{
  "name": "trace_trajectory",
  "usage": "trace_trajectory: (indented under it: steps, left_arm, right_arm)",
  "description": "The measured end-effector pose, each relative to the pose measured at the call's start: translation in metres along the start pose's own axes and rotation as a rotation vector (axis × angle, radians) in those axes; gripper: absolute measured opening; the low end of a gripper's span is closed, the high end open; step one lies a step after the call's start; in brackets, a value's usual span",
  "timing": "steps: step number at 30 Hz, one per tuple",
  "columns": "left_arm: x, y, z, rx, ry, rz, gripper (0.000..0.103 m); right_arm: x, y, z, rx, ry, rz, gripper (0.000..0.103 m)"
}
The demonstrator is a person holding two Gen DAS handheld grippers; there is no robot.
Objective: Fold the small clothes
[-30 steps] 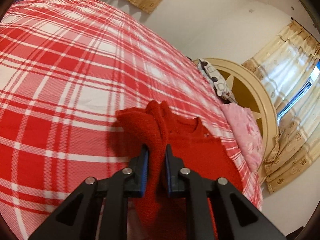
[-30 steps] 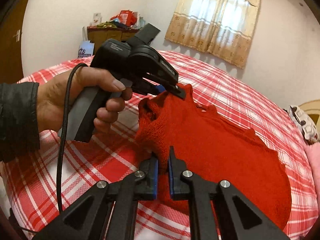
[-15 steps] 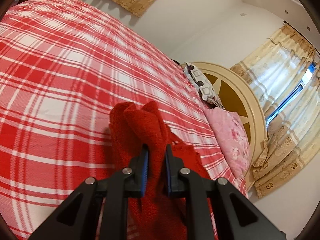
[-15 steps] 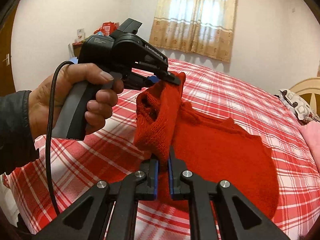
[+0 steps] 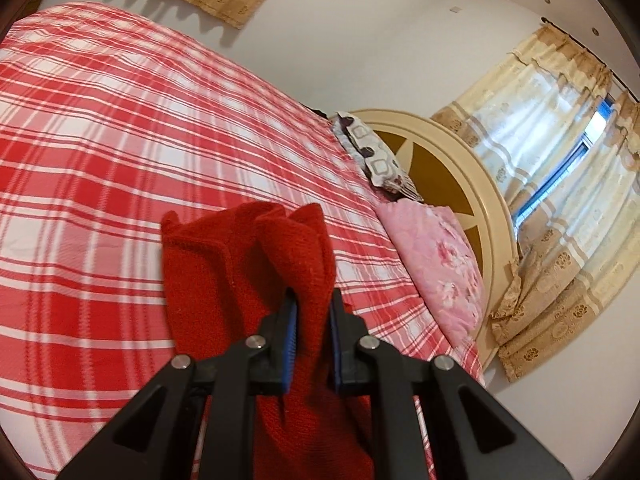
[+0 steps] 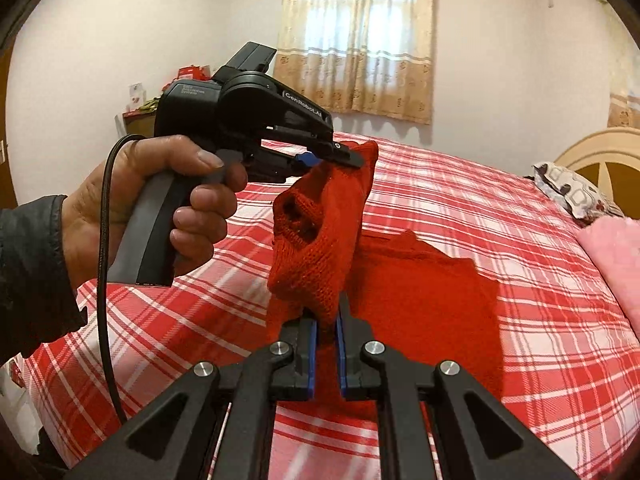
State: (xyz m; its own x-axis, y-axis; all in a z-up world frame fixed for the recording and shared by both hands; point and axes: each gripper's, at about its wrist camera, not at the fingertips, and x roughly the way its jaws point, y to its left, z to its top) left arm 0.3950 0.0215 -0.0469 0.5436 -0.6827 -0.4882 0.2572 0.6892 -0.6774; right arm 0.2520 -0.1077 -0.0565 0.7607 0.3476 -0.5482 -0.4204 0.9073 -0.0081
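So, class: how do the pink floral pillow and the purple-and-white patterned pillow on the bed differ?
The pink floral pillow is soft pink with faint blossoms; the purple-and-white patterned pillow shows bold dark shapes on white. The pink one lies nearer the camera, the patterned one behind it. Both rest against the cream round headboard.

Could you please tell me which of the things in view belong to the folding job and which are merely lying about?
Part of the job:
- red knitted garment, lifted at one edge
- left tool, shut on that edge
- right tool, shut on the same edge
- plaid bedspread, the folding surface

Just lying about:
- pink pillow
- patterned pillow
- headboard
- curtains
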Motion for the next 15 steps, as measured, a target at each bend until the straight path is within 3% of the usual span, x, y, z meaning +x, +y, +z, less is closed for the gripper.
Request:
trace_trajectory:
  steps: [15]
  left_arm:
    - [0.068,-0.045,-0.013,0.065,0.128,-0.024,0.015]
  right_arm:
    - [-0.01,-0.066,-0.031,0.149,0.06,-0.012,0.007]
